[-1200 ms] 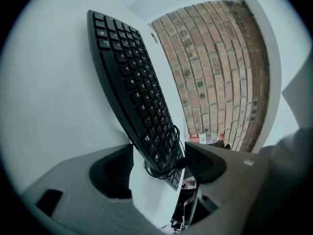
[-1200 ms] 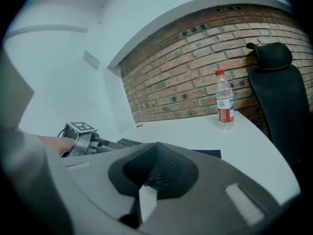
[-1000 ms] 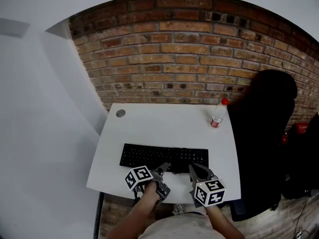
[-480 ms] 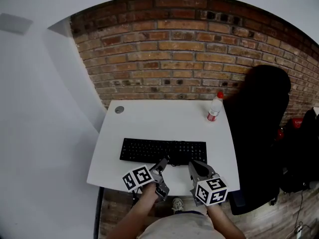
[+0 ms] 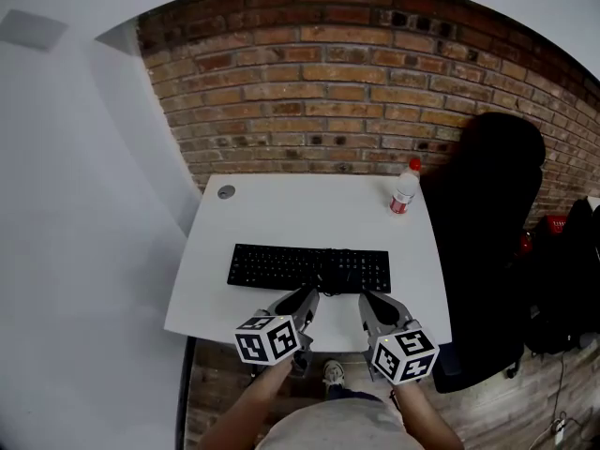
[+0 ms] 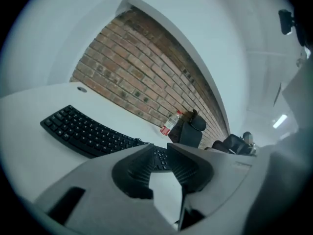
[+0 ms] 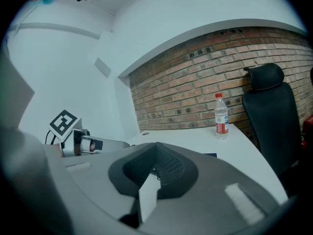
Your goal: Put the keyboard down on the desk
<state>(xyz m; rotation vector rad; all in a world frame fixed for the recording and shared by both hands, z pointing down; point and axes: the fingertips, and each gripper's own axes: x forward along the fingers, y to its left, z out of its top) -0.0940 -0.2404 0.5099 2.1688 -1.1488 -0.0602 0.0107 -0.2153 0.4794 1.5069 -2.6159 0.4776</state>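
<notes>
The black keyboard (image 5: 309,270) lies flat across the middle of the white desk (image 5: 281,214). It also shows in the left gripper view (image 6: 88,133), and as a dark sliver in the right gripper view (image 7: 208,155). My left gripper (image 5: 302,300) hovers just in front of the keyboard's near edge. Its jaws are closing, with a narrow gap and nothing between them (image 6: 160,148). My right gripper (image 5: 370,302) sits beside it at the desk's front edge, jaw tips together and empty (image 7: 156,146).
A clear water bottle with a red cap (image 5: 404,187) stands at the desk's far right corner. A black office chair (image 5: 483,242) is just right of the desk. A round cable grommet (image 5: 226,192) sits at the far left. A brick wall runs behind.
Both grippers have drawn back a little from the keyboard's front edge toward me. The left jaws have narrowed. The keyboard stays flat on the desk.
</notes>
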